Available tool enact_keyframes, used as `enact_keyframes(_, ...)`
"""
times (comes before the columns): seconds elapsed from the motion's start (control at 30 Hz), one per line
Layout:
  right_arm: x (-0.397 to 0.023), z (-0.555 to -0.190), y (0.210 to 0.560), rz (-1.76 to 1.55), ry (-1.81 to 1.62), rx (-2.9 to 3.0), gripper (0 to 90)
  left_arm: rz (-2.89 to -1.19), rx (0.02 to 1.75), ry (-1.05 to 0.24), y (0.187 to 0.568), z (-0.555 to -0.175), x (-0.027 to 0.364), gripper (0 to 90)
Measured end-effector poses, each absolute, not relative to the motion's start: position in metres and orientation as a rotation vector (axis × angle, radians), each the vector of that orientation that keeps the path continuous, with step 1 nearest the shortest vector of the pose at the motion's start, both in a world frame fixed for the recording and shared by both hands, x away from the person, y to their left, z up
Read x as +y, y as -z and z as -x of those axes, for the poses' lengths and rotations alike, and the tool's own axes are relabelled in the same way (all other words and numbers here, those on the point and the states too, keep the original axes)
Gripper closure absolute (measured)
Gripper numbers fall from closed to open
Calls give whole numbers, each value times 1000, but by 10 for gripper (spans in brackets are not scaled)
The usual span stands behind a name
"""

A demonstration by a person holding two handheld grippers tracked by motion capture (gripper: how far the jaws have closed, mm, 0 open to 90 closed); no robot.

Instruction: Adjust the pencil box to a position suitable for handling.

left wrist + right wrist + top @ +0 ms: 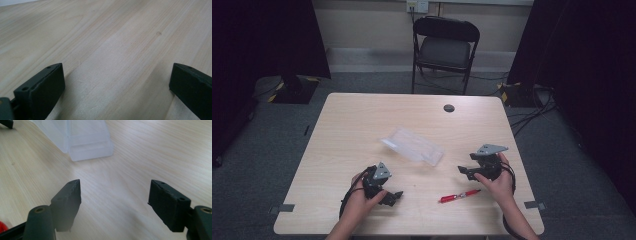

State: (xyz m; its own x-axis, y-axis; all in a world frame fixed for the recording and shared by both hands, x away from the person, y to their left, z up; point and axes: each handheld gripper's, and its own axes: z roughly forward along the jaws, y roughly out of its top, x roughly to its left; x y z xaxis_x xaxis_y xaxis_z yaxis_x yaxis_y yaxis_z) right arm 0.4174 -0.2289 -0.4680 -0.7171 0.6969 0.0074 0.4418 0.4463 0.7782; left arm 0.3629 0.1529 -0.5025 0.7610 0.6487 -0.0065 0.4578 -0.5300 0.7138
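two hand-held grippers on a pale wooden table [357,125], one in each of the person's hands, both near the table's near edge and well apart from each other; left gripper [388,196]: low over the tabletop at the near left, held in the left hand [362,197], grey three-cornered plate on top, black cable looping back along the wrist; in the left gripper view [116,85] its two black jaws stand wide apart with bare wood grain between them and ahead of them, nothing held; right gripper [467,171]: at the near right, held in the right hand [497,182], grey plate on top, jaws pointing toward the left gripper's side; in the right gripper view [113,195] its jaws likewise stand wide apart over bare wood, nothing between them; clear plastic case [412,145]: flat, translucent, lying on the table beyond and between the two grippers, nearer the right one; in the right gripper view the clear plastic case [85,140] lies ahead of the jaws, toward the upper left, apart from both; red pen [459,196]: lying flat on the table between the two grippers, just on the near side of the right gripper, not touched by either; a small red patch at the lower left corner of the right gripper view may be its end, cannot tell; black folding chair [444,45]: beyond the table's far edge, on grey floor; dark round grommet [449,108]: set in the tabletop near its far edge
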Motion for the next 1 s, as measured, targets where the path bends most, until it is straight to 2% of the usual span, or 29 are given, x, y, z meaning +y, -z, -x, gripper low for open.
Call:
enact_keyframes(0.43,-197,-427,473,-946,-1155,2432,326,-2227,821,-337,502,-363,153,0)
enact_keyframes(0.67,-179,-430,472,-875,-1146,2481,455,-2226,822,-337,502,-363,153,0)
enact_keyframes(1.0,-160,-431,472,-872,-1235,2504,533,-2227,822,-337,502,-363,153,0)
